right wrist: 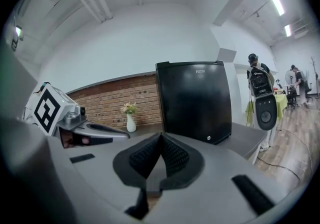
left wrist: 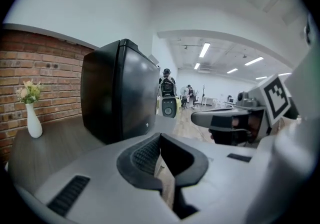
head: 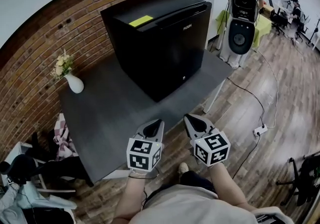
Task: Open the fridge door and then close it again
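Down by the table (head: 115,113) edge, hanging well back from the shut fridge (head: 145,48), left gripper (head: 156,125) and right gripper (head: 192,122) clamped together, empty. Guessing just lining up for the door (head: 180,53).

The fridge (head: 160,43) is a small black box with a glossy finish, standing upright on the dark grey surface (head: 110,113), towards its far end. Its door (head: 185,50) is shut flush against the body, with pale lettering near the top edge and a small badge low down. A yellow label (head: 141,20) lies flat on its top.
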Tool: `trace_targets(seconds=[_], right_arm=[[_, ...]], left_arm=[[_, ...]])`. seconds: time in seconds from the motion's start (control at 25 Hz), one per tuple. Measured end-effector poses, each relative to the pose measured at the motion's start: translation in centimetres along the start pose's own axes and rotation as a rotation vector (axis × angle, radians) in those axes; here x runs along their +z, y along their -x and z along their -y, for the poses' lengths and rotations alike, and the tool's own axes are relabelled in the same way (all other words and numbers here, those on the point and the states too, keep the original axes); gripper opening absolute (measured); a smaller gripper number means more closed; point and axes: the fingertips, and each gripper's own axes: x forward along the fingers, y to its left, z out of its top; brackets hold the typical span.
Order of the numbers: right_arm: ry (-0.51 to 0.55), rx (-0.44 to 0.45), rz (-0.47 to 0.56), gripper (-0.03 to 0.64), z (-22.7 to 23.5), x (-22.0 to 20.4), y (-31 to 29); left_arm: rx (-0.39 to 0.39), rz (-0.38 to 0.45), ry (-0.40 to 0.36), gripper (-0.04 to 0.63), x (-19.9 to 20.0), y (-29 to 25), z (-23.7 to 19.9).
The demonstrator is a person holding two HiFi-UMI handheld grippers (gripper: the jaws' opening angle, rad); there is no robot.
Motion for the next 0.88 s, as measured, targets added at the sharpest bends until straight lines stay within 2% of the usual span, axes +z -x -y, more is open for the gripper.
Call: trace_targets(seconds=[0.36, 0.6, 0.88], right_arm=[[0.027, 0.105, -0.016, -0.002, 4.3, 1.2, -3.7], [0.021, 0.103, -0.023, -0.002, 7.4, 1.2, -4.2], [0.003, 0.099, -0.028, -0.002, 9.0, 1.4, -5.4]], left_arm=[[0.073, 0.027, 0.043, 0.006, 2.7, -5.6, -0.9], [0.076, 0.021, 0.076, 0.006, 2.8, -8.2, -0.4], [0.095, 0.004, 0.093, 0.006, 2.9, -9.7, -1.7]])
